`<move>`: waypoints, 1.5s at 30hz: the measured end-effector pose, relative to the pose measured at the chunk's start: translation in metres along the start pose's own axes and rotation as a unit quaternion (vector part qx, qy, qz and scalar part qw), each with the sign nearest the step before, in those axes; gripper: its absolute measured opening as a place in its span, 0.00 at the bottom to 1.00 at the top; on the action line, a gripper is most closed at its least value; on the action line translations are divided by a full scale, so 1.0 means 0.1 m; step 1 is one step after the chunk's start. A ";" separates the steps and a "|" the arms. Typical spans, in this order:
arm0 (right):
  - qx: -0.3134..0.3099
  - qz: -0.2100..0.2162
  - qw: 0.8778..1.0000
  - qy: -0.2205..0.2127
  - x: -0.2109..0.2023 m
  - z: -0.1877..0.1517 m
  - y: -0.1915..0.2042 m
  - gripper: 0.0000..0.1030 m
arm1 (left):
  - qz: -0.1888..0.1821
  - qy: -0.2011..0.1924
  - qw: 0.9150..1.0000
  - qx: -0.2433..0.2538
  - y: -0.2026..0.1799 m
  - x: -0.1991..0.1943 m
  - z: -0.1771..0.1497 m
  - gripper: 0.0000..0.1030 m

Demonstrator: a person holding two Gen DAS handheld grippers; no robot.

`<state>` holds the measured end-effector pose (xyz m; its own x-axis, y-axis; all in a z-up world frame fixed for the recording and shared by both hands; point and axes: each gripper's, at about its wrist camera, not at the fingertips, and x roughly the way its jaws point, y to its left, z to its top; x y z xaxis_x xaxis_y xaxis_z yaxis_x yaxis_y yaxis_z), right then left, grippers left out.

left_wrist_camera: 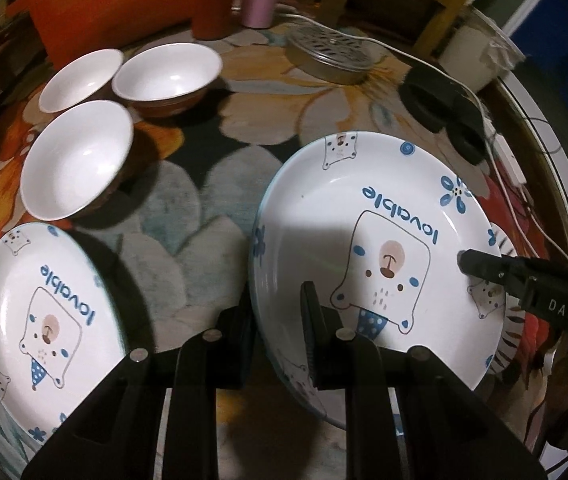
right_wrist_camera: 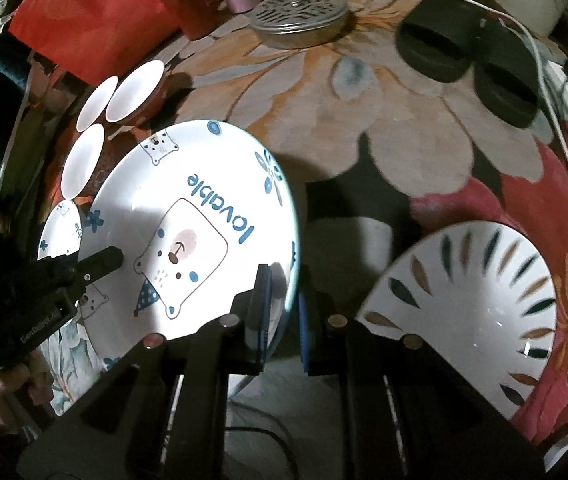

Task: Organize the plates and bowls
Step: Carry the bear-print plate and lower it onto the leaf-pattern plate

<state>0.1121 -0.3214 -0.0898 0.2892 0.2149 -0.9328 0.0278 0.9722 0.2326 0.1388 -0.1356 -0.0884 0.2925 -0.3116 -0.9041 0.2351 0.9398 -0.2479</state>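
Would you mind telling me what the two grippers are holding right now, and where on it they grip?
Both hold the same bear-print plate by its rim: the left gripper clamps one edge, the right gripper the opposite edge.

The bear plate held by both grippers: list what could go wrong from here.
1. The left gripper and right gripper pinch only the bear plate's opposite rims; uneven pulling could make it slip.
2. Lowered leftward, it could strike the second bear plate or the white bowls.
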 end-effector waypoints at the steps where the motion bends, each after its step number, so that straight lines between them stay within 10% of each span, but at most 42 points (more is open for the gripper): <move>1: 0.003 -0.002 1.000 -0.001 -0.04 -0.02 -0.04 0.12 | -0.003 0.001 1.000 0.005 -0.06 0.00 -0.01 0.19; 45: 0.155 -0.060 0.986 0.029 -0.59 -0.88 -1.75 0.12 | -0.059 0.059 0.980 0.178 -2.01 0.59 -0.35 0.19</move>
<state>0.0059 -0.4963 -0.1001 0.2108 0.1132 -0.9710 0.3527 0.9176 0.1836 0.0766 -0.3380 -0.1041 0.1394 -0.3777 -0.9154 0.5760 0.7829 -0.2353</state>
